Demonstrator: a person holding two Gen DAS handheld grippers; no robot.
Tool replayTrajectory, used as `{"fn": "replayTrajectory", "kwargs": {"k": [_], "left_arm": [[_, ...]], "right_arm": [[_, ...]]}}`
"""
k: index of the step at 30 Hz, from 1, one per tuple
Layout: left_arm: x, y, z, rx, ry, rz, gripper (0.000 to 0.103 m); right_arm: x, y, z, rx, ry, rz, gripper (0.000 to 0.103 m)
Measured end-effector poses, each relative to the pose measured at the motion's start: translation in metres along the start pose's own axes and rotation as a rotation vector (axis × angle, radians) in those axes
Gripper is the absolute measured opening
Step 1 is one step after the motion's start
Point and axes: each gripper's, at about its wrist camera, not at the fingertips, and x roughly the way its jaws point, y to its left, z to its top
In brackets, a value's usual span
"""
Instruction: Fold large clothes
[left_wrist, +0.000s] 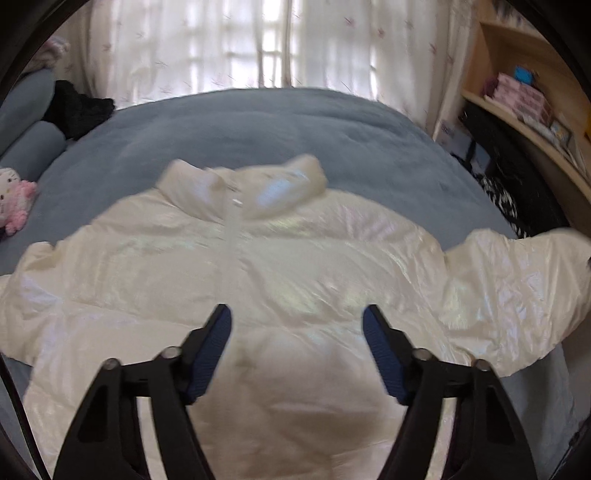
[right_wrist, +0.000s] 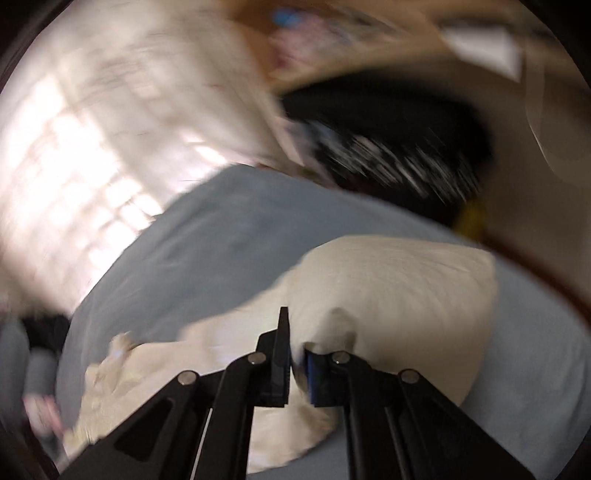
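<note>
We see the cream puffer jacket (left_wrist: 280, 266) spread front-up on the blue-grey bed (left_wrist: 258, 125), left gripper (left_wrist: 297, 321) apart above its hem, right gripper (right_wrist: 295, 354) clamped on its sleeve (right_wrist: 399, 295), shelves (left_wrist: 524, 96) holding boxes beside the bed.

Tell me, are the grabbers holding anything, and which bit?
The right gripper pinches the shiny cream puffer jacket by its sleeve. The left gripper is open, holding nothing.

Glossy cream puffer jacket (left_wrist: 295, 266) on a grey-blue bedspread (left_wrist: 258, 125); pink-and-white plush (left_wrist: 16, 199), possibly a cat, blurred.
</note>
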Motion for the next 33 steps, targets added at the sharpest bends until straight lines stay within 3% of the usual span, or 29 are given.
{"fn": "replayTrajectory", "kwargs": {"k": [2,5,9,14,16,18,19,25,29,33], "left_arm": [[-0.011,0.019,0.007,-0.032,-0.014,0.020,0.050],[-0.028,0.054,0.014,-0.102,-0.050,0.039,0.044],[-0.043,0.093,0.016,-0.132,-0.076,0.087,0.041],[-0.042,0.124,0.001,-0.103,-0.051,0.105,0.041],[-0.042,0.128,-0.010,-0.077,-0.050,0.076,0.047],[-0.042,0.131,-0.018,-0.074,-0.045,0.023,0.067],[-0.043,0.132,-0.021,-0.079,-0.046,0.005,0.068],[-0.025,0.138,-0.030,-0.166,0.035,-0.052,0.067],[-0.020,0.136,-0.032,-0.148,0.026,-0.005,0.043],[-0.027,0.135,-0.031,-0.148,-0.001,-0.022,0.042]], "right_arm": [[-0.012,0.054,-0.003,-0.151,-0.022,0.065,0.006],[-0.016,0.132,-0.032,-0.344,0.013,0.151,0.006],[0.011,0.214,-0.108,-0.584,0.102,0.185,0.006],[0.043,0.258,-0.209,-0.790,0.278,0.168,0.011],[0.050,0.263,-0.244,-0.874,0.344,0.157,0.017],[0.051,0.263,-0.263,-0.930,0.393,0.141,0.026],[0.047,0.262,-0.267,-0.946,0.390,0.137,0.034],[0.007,0.238,-0.249,-0.885,0.387,0.212,0.045],[-0.005,0.235,-0.237,-0.814,0.366,0.213,0.047],[0.000,0.228,-0.223,-0.730,0.376,0.229,0.047]]}}
